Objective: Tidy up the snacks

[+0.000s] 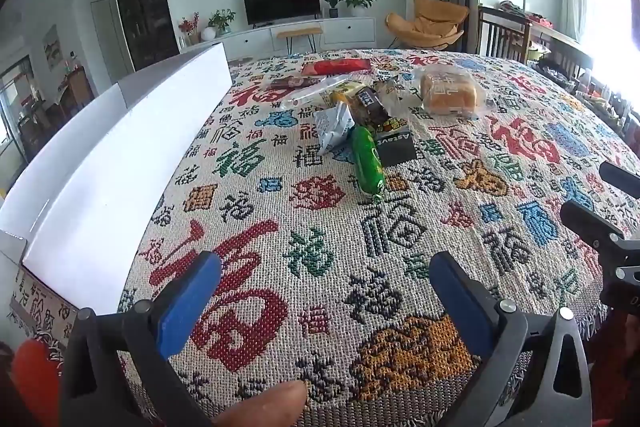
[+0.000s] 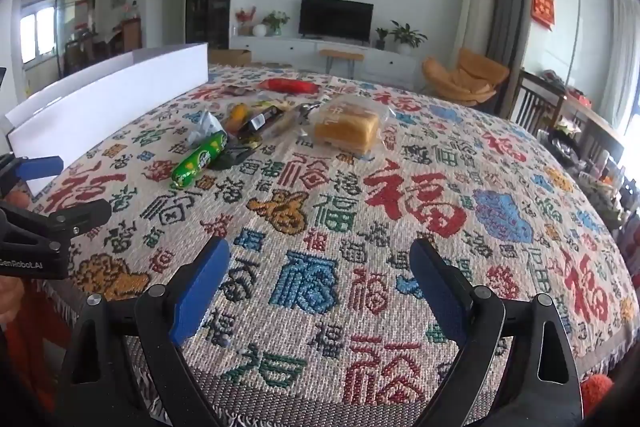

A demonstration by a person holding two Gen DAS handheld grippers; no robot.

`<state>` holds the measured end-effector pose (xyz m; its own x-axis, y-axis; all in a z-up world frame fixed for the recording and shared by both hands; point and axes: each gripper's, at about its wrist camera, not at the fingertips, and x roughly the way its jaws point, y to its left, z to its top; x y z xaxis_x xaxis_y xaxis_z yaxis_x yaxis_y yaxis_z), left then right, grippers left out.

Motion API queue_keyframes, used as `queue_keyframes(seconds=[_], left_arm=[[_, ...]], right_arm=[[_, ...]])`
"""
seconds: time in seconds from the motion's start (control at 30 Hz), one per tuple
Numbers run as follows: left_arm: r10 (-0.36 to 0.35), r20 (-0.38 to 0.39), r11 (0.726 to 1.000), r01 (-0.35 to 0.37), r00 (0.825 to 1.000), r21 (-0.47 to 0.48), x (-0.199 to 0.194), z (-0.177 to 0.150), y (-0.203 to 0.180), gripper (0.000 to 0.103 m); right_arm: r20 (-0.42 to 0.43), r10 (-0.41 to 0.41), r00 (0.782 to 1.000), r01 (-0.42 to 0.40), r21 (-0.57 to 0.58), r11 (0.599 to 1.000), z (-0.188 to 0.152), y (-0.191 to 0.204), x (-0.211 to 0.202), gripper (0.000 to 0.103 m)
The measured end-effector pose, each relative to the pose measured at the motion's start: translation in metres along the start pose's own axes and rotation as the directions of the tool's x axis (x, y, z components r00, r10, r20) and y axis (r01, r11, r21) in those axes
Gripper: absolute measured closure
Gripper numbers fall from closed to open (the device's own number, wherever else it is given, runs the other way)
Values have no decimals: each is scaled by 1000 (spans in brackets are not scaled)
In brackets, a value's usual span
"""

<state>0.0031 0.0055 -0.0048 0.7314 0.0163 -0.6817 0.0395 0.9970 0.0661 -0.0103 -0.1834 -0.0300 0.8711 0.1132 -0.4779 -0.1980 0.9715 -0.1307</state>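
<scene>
A pile of snacks lies mid-table on the patterned cloth: a green tube packet (image 1: pixel 367 163) (image 2: pixel 199 159), a black box (image 1: pixel 394 143), a white-blue packet (image 1: pixel 334 126), a dark chocolate bar (image 1: pixel 370 101), a bagged bread loaf (image 1: pixel 450 91) (image 2: pixel 347 128) and a red packet (image 1: pixel 336 67) (image 2: pixel 289 85) at the far side. My left gripper (image 1: pixel 326 301) is open and empty over the near table edge. My right gripper (image 2: pixel 320 285) is open and empty, also near the front edge, well short of the snacks.
A long white box (image 1: pixel 120 147) (image 2: pixel 100 99) stands along the table's left side. The right gripper shows at the right edge of the left wrist view (image 1: pixel 608 227); the left gripper shows at the left of the right wrist view (image 2: pixel 56 195). Chairs stand at the right.
</scene>
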Motion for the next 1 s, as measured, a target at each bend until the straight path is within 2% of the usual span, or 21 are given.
queue_keyframes(seconds=[1.0], left_arm=[[11,-16,1000,-11,1000,5,7,-4,0,0]], right_arm=[[2,-6,1000,6,-1,1000,-2,0,2,9]])
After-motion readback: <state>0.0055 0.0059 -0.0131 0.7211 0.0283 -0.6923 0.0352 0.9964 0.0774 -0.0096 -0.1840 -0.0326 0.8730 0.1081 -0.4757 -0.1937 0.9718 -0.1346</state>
